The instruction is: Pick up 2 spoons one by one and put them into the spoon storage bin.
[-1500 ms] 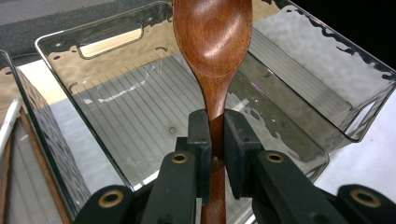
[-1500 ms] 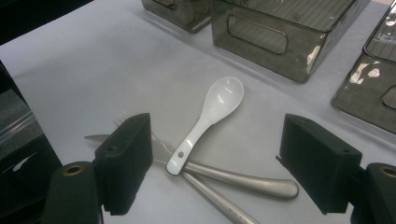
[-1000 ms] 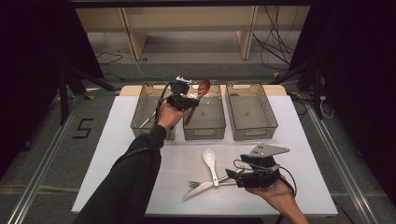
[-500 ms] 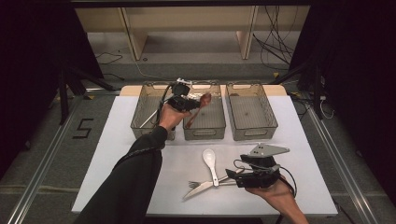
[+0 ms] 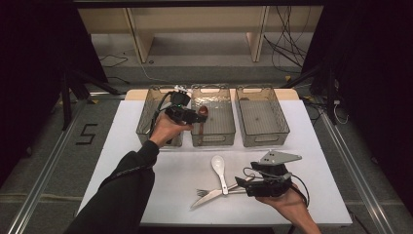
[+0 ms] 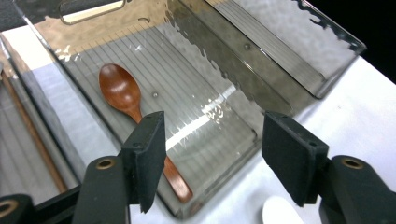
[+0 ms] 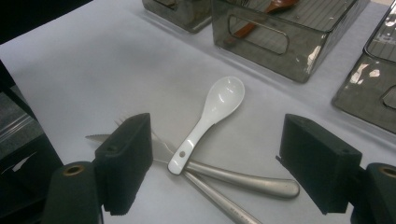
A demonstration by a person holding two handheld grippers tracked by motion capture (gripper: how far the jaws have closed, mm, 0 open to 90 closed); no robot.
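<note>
A brown wooden spoon (image 6: pixel 122 91) lies on the floor of the middle clear bin (image 5: pixel 214 139), bowl toward the far end; it also shows as a dark spoon (image 5: pixel 202 116) from above. My left gripper (image 6: pixel 217 140) hovers over that bin's left edge (image 5: pixel 191 116). Its jaws have just been opening and stand open, with nothing between them. Near the front of the table, my right gripper (image 5: pixel 242 184) rests open. A white ceramic spoon (image 7: pixel 210 116), a metal knife (image 7: pixel 243 179) and a fork (image 5: pixel 201 192) lie crossed just ahead of its jaws (image 7: pixel 219 156).
Three clear bins stand in a row at the back of the white table (image 5: pixel 146 161): the left bin (image 5: pixel 146 117) holds a thin brown stick (image 6: pixel 28 121), and the right bin (image 5: pixel 263 117) looks bare. A shelf unit and cables lie beyond the table.
The left gripper held the wooden spoon above the middle bin; it has let go and drawn left. The spoon now lies in the bin. The right gripper has not moved.
</note>
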